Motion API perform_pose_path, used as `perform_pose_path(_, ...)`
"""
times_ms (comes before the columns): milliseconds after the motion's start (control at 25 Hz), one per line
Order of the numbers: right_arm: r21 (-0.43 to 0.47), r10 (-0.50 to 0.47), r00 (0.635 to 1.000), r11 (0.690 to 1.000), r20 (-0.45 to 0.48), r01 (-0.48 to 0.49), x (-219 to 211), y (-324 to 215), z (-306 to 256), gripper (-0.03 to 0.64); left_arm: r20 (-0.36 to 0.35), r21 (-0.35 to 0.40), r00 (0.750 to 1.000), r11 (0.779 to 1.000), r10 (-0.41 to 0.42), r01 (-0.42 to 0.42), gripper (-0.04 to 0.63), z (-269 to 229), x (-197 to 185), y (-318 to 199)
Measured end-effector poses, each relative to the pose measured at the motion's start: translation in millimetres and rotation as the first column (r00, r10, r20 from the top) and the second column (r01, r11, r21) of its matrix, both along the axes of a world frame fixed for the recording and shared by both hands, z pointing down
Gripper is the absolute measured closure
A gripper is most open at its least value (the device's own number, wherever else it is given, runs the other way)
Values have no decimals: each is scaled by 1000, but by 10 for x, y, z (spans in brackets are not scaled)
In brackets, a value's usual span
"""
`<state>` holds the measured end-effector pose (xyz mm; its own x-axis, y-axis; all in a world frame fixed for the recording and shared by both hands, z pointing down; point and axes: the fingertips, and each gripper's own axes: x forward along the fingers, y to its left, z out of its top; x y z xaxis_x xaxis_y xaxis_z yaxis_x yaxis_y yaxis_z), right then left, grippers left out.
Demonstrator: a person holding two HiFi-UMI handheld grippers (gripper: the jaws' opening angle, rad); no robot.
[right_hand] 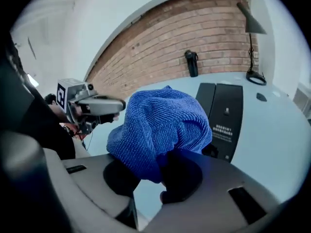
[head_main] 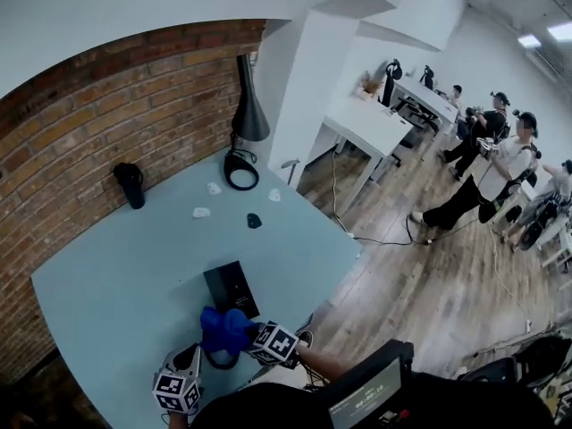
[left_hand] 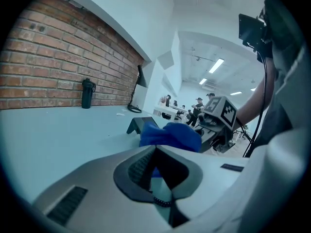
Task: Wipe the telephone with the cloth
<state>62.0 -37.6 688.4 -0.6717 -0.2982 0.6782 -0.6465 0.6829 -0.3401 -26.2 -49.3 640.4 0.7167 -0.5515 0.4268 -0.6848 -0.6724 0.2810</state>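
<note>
The right tongs (right_hand: 148,174) are clamped on the blue cloth (right_hand: 160,125), which bunches up over their tips. The black telephone (right_hand: 224,113) lies flat on the pale blue bench (right_hand: 277,144) just beyond them, a little to the right. The left tongs (left_hand: 155,148) are closed tip to tip, pointing at the cloth close ahead.
</note>
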Motion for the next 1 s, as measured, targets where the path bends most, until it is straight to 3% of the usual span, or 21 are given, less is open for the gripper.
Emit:
perform_pose_path(160,190,-16,996,981,-82,32,-177,-57,-144,526,9,20,999,999,39,-39,584,37,107,59)
perform_pose_path(320,274,-15,991,960,-135,52,-274,37,-118,529,12,41,998,997,63,-63,584,47,133,70)
perform_pose_path(1000,194,-30,984,979,-175,65,-339,448,143,529,-1,22,995,995,96,-96,584,77,210,228)
